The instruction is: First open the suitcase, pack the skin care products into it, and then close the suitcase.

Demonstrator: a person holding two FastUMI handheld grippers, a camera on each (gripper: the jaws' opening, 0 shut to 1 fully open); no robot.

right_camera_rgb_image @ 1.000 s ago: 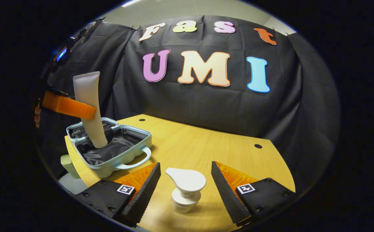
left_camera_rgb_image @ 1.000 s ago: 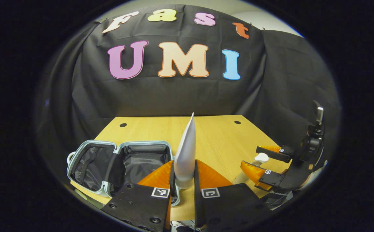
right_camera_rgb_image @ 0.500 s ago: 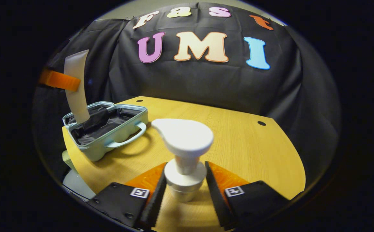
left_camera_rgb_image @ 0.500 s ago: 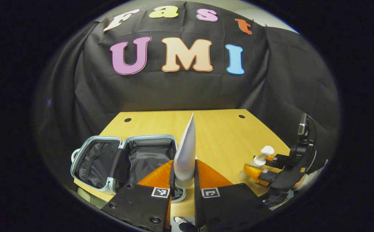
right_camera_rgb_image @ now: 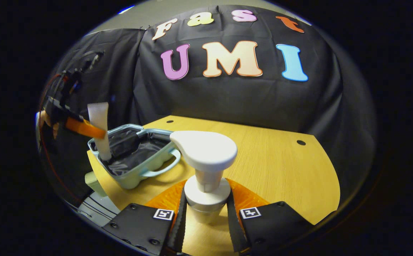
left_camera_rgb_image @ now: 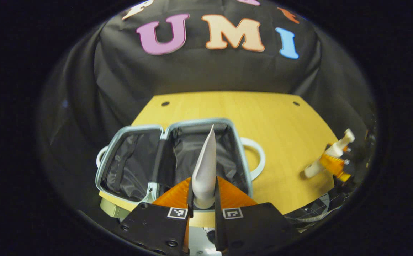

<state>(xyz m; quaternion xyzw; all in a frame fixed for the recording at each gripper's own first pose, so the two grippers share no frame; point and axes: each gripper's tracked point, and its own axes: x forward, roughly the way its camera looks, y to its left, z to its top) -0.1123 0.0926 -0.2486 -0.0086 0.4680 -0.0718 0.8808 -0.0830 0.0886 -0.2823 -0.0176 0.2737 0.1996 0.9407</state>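
Observation:
A pale blue suitcase point(left_camera_rgb_image: 243, 167) lies open on the wooden table point(left_camera_rgb_image: 277, 121), both black-lined halves facing up. My left gripper point(left_camera_rgb_image: 203, 193) is shut on a white squeeze tube point(left_camera_rgb_image: 205, 167) and holds it upright over the suitcase's right half. In the right gripper view the tube point(right_camera_rgb_image: 99, 131) dips cap-down into the suitcase point(right_camera_rgb_image: 149, 166), held by the left gripper point(right_camera_rgb_image: 85, 128). My right gripper point(right_camera_rgb_image: 205, 209) is shut on the collar of a white pump bottle point(right_camera_rgb_image: 204, 156). That bottle point(left_camera_rgb_image: 329, 154) hangs tilted above the table's right edge, the right gripper point(left_camera_rgb_image: 336, 165) around it.
Two small dark holes point(left_camera_rgb_image: 165, 104) mark the far corners of the table. The suitcase's white handle point(left_camera_rgb_image: 258, 160) sticks out toward the table's middle. A pale green object point(right_camera_rgb_image: 94, 181) sits below the table's near-left corner. Black cloth walls close the booth on all sides.
My left gripper moved the tube over the suitcase and lowered it into the right half. My right gripper closed on the pump bottle and lifted it off the table.

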